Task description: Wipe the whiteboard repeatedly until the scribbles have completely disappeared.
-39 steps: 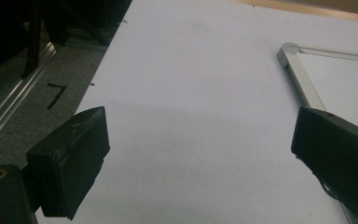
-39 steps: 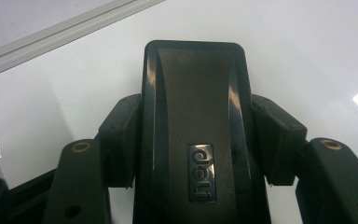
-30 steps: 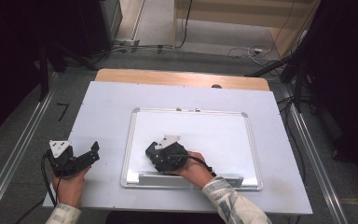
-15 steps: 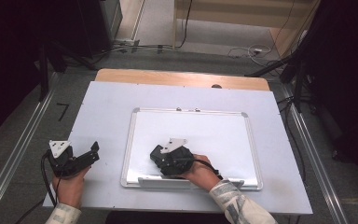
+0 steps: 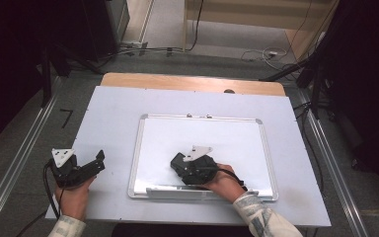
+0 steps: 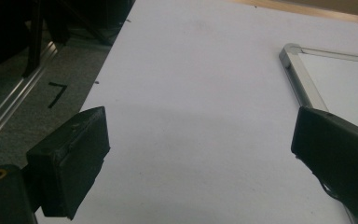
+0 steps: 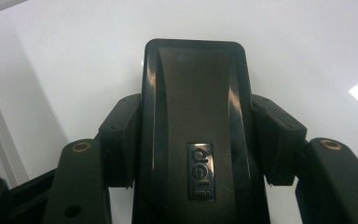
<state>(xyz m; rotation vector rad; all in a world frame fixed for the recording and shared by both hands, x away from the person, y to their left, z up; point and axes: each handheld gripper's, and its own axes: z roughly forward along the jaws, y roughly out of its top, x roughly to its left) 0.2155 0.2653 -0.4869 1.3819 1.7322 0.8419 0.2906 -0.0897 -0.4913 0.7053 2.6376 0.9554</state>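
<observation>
A white whiteboard with a silver frame lies on the table. My right gripper rests on its near middle, shut on a black eraser with an embossed logo; the fingers press both its long sides. The eraser lies flat against the board surface. My left gripper sits on the table left of the board, open, with nothing between its jaws. The board's near-left frame corner shows beyond its right jaw.
The pale table top has a wooden strip along its far edge. A pen tray runs along the board's near edge. Metal rails and cables on the floor flank the table.
My right gripper has slid the eraser a little to the right across the board. The left gripper has stayed still.
</observation>
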